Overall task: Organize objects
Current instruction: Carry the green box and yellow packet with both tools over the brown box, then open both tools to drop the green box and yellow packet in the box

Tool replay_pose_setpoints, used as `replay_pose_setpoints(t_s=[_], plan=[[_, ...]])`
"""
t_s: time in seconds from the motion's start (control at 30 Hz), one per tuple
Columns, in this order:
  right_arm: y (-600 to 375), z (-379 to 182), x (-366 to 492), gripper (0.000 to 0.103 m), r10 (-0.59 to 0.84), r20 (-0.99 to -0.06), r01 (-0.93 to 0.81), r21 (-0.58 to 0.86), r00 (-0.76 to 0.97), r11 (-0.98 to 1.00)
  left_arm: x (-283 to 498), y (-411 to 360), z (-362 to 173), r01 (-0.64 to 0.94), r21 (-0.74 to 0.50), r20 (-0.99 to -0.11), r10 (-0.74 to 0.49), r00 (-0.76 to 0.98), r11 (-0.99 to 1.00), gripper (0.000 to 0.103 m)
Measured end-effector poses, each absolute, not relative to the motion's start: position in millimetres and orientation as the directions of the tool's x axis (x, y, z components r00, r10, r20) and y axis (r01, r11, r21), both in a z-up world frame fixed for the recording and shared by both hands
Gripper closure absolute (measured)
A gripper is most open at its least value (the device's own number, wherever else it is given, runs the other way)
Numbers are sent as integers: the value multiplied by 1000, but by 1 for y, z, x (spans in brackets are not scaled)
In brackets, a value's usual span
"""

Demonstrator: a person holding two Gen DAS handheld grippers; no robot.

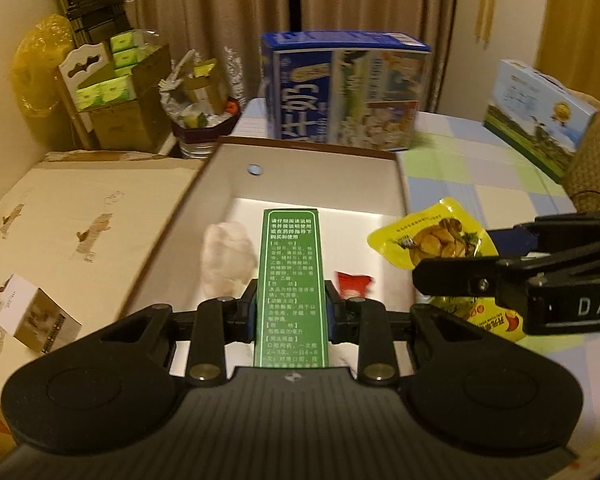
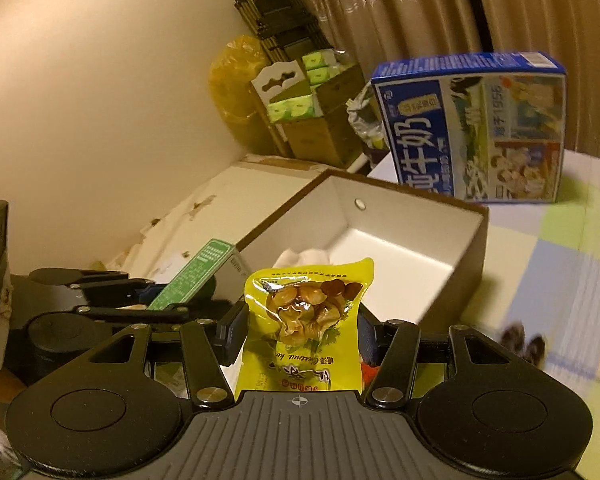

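Note:
My left gripper [image 1: 291, 305] is shut on a long green medicine box [image 1: 293, 280] and holds it over the open brown box with a white inside [image 1: 228, 184]. A crumpled white tissue [image 1: 226, 256] and a small red packet [image 1: 352, 283] lie in that box. My right gripper [image 2: 303, 330] is shut on a yellow chestnut snack pouch [image 2: 306, 320] at the near edge of the open box [image 2: 472, 248]. In the left wrist view the right gripper [image 1: 456, 276] holds the pouch [image 1: 432, 240] at the box's right rim. The green box also shows in the right wrist view [image 2: 196, 272].
A blue milk carton case [image 1: 340, 92] stands behind the open box on the checked tablecloth [image 1: 480, 168]. A blue-and-white gift box [image 1: 536, 120] stands at the far right. A small white-and-gold box [image 1: 36, 320] lies on the cardboard at left. Cartons and bags crowd the corner.

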State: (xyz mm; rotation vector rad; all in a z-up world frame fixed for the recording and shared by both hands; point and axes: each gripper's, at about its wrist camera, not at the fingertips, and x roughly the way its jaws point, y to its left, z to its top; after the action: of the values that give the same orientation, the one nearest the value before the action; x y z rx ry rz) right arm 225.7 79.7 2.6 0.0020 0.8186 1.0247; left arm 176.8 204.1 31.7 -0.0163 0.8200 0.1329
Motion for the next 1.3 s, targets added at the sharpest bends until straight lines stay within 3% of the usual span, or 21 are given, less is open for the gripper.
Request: replay_pose_setpoints(t_s=[0.83, 1.3], plan=[[167, -81, 341, 50, 494, -799, -760, 73, 343, 646, 312, 261, -36, -34, 39, -809, 51, 585, 999, 78], [159, -78, 350, 42, 468, -804, -747, 45, 367, 663, 342, 261, -53, -7, 19, -823, 20, 568, 1000, 77]])
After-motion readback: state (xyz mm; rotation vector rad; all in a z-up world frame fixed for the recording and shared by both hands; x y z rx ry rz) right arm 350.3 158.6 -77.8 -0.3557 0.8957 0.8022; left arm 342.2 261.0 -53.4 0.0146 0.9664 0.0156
